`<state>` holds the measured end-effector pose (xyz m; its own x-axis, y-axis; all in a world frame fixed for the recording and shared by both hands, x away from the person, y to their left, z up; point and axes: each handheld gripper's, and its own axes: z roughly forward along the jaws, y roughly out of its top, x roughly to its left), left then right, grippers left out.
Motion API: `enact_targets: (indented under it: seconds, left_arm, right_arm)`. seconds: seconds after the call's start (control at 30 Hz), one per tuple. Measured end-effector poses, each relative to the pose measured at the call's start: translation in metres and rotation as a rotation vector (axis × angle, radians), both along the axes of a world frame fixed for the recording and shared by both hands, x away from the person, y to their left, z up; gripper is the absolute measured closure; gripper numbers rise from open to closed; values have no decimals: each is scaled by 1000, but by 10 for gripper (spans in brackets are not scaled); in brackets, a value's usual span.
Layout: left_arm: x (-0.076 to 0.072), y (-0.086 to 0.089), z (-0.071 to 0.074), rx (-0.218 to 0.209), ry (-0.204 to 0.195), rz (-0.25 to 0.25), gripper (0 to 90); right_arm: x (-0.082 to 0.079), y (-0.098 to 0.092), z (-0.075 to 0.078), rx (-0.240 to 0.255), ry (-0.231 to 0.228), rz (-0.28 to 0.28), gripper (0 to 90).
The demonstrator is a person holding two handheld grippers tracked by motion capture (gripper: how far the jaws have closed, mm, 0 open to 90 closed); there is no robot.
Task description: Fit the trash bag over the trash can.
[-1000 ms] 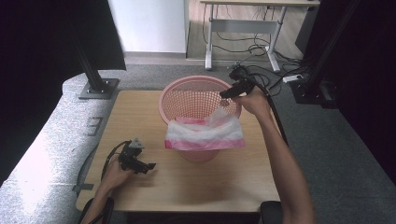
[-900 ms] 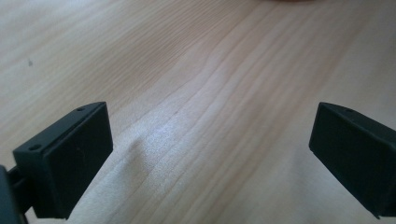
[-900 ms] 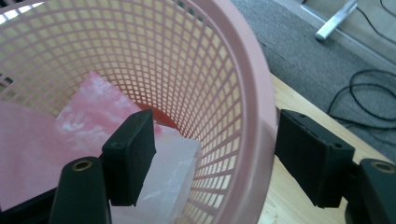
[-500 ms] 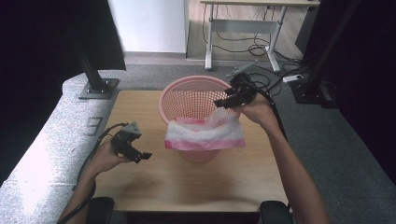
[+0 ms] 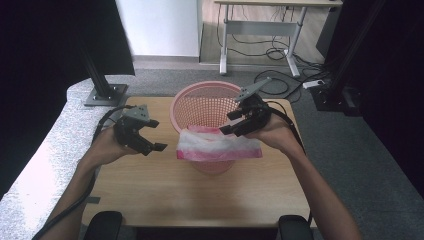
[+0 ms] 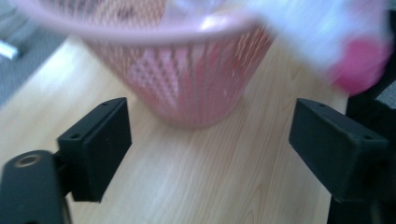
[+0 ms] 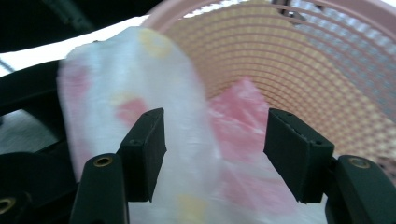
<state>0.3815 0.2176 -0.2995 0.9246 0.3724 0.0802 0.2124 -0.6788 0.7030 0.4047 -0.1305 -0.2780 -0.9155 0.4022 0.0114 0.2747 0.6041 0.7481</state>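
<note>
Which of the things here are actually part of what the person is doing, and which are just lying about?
Part of the job:
pink basket
pink-and-white plastic bag draped over its near rim
right tongs at the bag, jaws apart
left tongs, open, empty

Just about:
wooden table
white desk behind
cables on the floor

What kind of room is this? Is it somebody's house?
Probably not a house; it looks like a lab or workshop. A wooden table stands between black curtains and metal stands, with cables across the floor. A pink basket sits on the table.
</note>
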Motion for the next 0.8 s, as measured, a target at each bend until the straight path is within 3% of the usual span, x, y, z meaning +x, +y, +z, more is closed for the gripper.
enact_targets:
  seconds: [0.03, 0.17, 0.2, 0.27, 0.3, 0.37, 0.43, 0.5, 0.63, 0.7, 0.8]
  left_arm:
    - [-2, -7, 8, -9, -17, -22, 143]
    - [-5, -21, 16, 1, -31, -63, 161]
    - [-6, -26, 18, 1, -30, -81, 185]
    - [-6, -37, 19, 8, -36, -106, 196]
    - [-6, -42, 19, 8, -35, -119, 228]
    - [-6, -52, 20, 20, -41, -145, 235]
    - [-5, -58, 21, 23, -41, -161, 283]
    - [-4, -67, 23, 25, -45, -179, 300]
    - [0, -74, 26, 26, -52, -184, 338]
    - [2, -79, 25, 34, -57, -185, 355]
    - [7, -84, 22, 48, -62, -175, 360]
  right_arm:
    - [-6, 4, 0, 6, 9, 33, 389]
    - [-16, 14, -2, -7, 18, 98, 435]
    - [-19, 19, -4, -21, 24, 121, 522]
    - [-20, 22, -6, -33, 32, 133, 573]
    - [-22, 25, -8, -58, 46, 150, 692]
    - [-22, 26, -9, -63, 57, 160, 735]
    - [-20, 26, -8, -45, 74, 152, 846]
    - [-18, 24, -5, -22, 73, 146, 883]
    - [-11, 22, -3, -1, 71, 106, 894]
    - [-1, 21, -4, -21, 55, 57, 894]
    - [6, 21, -5, -18, 57, 36, 894]
